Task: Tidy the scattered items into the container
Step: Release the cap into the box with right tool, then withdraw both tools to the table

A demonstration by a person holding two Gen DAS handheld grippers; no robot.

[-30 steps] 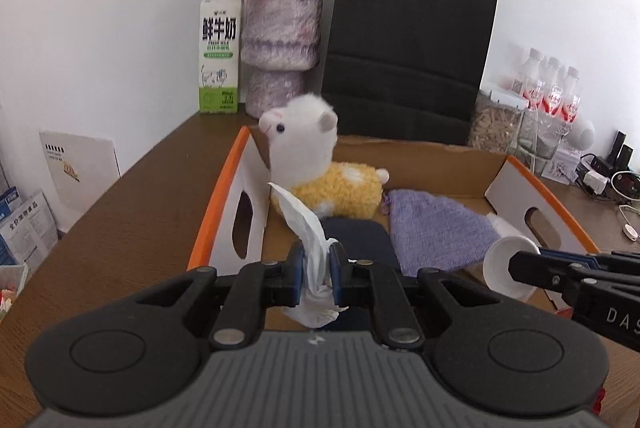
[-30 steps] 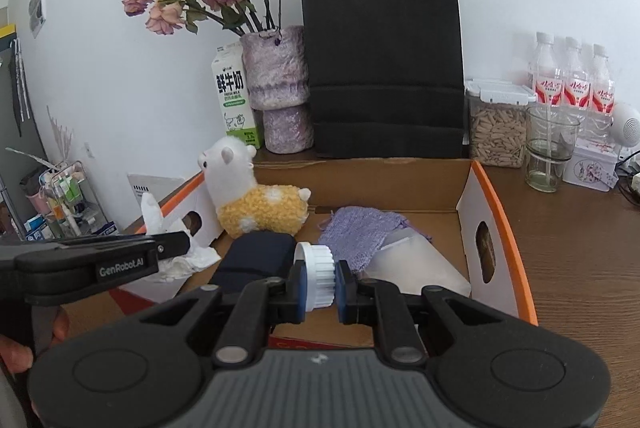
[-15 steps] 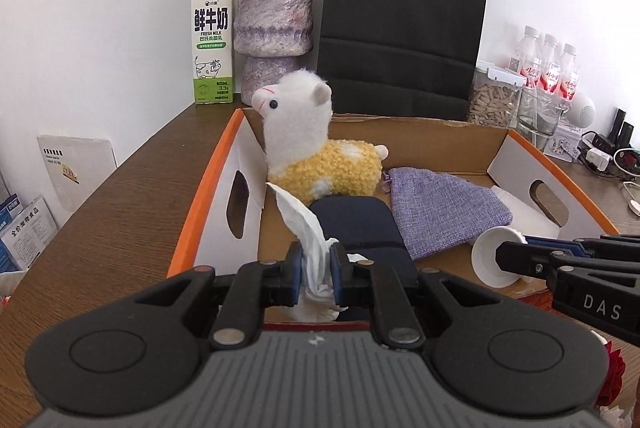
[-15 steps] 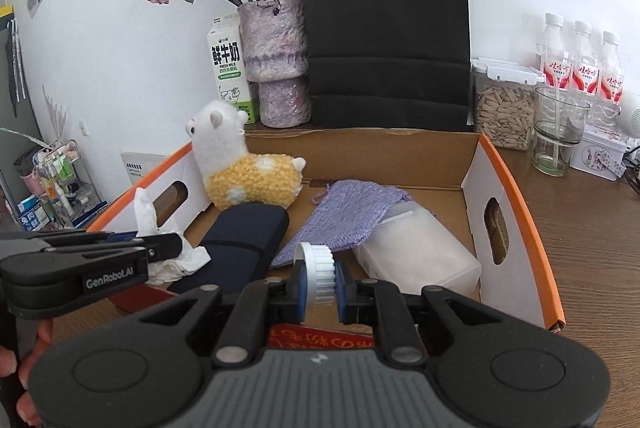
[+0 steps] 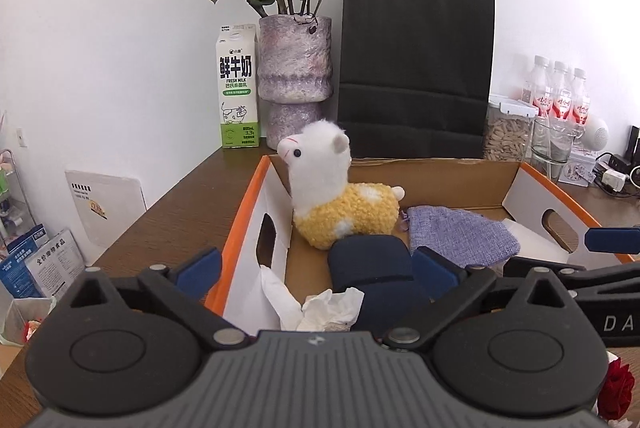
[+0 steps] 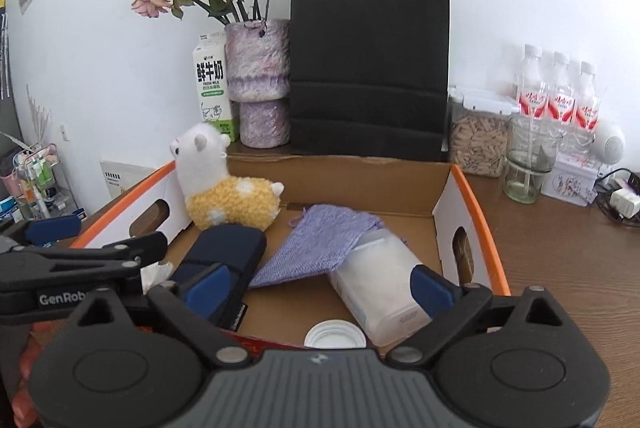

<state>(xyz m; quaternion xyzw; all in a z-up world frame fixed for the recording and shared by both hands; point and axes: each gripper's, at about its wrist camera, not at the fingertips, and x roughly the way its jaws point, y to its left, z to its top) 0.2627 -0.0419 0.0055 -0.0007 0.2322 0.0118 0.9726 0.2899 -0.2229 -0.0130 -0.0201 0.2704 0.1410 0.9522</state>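
An orange-edged cardboard box (image 5: 256, 187) (image 6: 468, 195) holds a white and yellow plush alpaca (image 5: 336, 195) (image 6: 224, 187), a dark blue case (image 5: 372, 264) (image 6: 228, 252), a purple knit pouch (image 5: 460, 236) (image 6: 320, 244) and a frosted plastic tub (image 6: 380, 284). My left gripper (image 5: 316, 268) is opening over the box's near left corner; the crumpled white tissue (image 5: 320, 310) lies loose below it. My right gripper (image 6: 320, 284) is opening too, and the white ribbed cap (image 6: 335, 335) rests on the box floor under it, free of the pads.
Behind the box stand a milk carton (image 5: 237, 87), a purple vase of dried roses (image 5: 295, 67), a black paper bag (image 5: 416, 67), a seed jar (image 6: 478, 139), a glass (image 6: 528, 163) and water bottles (image 6: 560, 95). Cables and a plug (image 6: 624, 195) lie at right.
Both grippers have opened wide. The tissue dropped from the left one into the box corner, and the white cap dropped from the right one onto the box floor.
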